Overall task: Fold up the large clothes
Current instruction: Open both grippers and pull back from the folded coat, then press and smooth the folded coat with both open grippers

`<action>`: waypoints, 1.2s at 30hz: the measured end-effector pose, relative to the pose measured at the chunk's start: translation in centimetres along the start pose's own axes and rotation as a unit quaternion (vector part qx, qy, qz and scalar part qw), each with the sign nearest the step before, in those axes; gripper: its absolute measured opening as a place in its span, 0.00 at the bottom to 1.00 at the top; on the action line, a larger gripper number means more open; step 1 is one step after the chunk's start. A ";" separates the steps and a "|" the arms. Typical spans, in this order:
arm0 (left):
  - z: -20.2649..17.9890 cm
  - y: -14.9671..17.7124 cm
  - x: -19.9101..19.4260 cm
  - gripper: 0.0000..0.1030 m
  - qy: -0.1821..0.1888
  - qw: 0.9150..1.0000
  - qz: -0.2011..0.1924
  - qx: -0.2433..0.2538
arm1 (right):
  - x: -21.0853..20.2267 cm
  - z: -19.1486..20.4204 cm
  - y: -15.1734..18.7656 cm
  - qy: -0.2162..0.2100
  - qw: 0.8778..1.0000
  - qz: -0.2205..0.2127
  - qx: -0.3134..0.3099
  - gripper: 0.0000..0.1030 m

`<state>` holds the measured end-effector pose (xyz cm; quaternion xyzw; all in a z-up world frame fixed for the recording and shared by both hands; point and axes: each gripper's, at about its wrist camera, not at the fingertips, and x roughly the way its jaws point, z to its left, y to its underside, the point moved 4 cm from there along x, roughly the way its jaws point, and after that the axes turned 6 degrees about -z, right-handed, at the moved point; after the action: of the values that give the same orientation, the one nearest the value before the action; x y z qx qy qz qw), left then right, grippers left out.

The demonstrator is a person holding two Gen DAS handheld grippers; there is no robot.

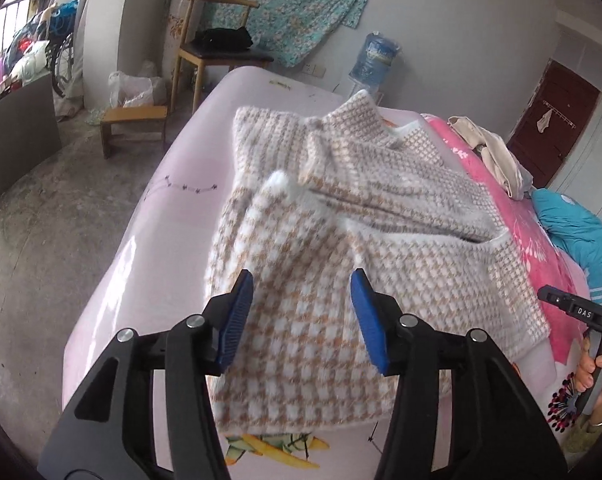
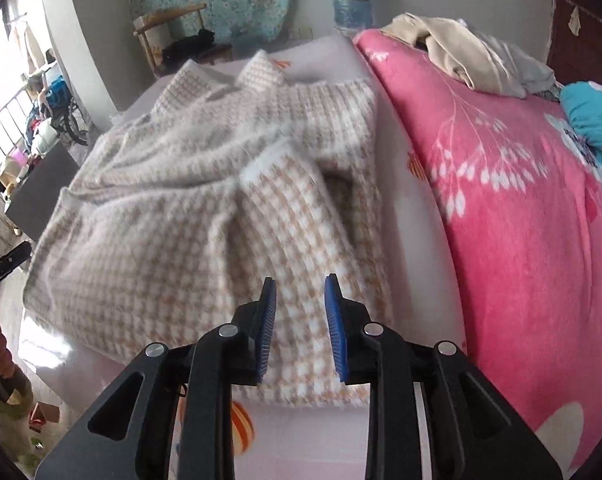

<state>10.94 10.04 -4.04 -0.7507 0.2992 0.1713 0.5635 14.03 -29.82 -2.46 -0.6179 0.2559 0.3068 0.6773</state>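
Sweater [image 1: 341, 240] lies part-folded near the bed's [image 1: 161, 240] foot edge; left gripper [image 1: 301, 300] and right gripper [image 2: 299, 300] stand parted, apparently empty; next regrasp an edge for folding.

Pink floral blanket [image 2: 521, 184] on bed – wooden chair [image 1: 217, 52], water jug [image 1: 375, 60] behind.

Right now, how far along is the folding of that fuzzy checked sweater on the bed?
Partly done. The sweater lies on the bed with both sleeves already folded in across the body. In hand: nothing. The left gripper and the right gripper hover over its near edge with fingers apart, gripping no cloth. Left to do: probably folding the body over into a compact stack; the beige clothes look unfolded.
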 end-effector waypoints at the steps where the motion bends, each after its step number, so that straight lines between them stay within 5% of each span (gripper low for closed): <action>1: -0.3 -0.6 0.9 0.48 0.006 1.000 0.005 0.003 | 0.8 0.7 -0.8 -0.004 1.000 -0.003 -0.008 0.33; 8: 2.5 -2.0 6.9 0.46 -0.011 0.998 0.032 -0.057 | 9.3 -0.5 -2.3 0.001 0.999 0.044 0.020 0.34; 12: 2.4 -2.3 6.4 0.46 -0.018 0.997 0.033 -0.067 | 7.7 0.0 -2.9 0.006 0.998 0.052 0.029 0.34; 17: -2.2 -2.9 3.7 0.50 0.025 1.000 -0.002 -0.005 | 4.6 5.0 -3.2 -0.083 0.996 0.021 -0.014 0.42; 21: -7.5 -1.3 5.1 0.53 0.075 0.995 0.029 0.061 | 6.6 8.9 -2.4 -0.109 0.992 0.036 -0.062 0.42; 24: -8.8 1.2 8.7 0.52 0.028 0.992 0.085 0.092 | 9.4 8.7 -1.5 -0.110 0.991 0.061 -0.043 0.44; 27: -9.3 1.6 8.8 0.52 0.006 0.990 0.073 0.120 | 8.6 8.8 -2.1 -0.096 0.992 0.070 -0.032 0.44; 33: -8.5 1.4 8.7 0.52 0.022 0.992 0.076 0.094 | 4.5 11.1 -1.6 -0.131 0.988 0.034 -0.078 0.44; 36: -8.4 1.4 8.6 0.52 0.019 0.992 0.075 0.095 | 6.4 11.0 0.2 -0.096 0.989 0.057 -0.099 0.47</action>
<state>15.94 -0.40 -7.66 -0.6720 0.3801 0.1697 0.6125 17.88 -18.23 -6.07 -0.6341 0.1932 0.4266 0.6153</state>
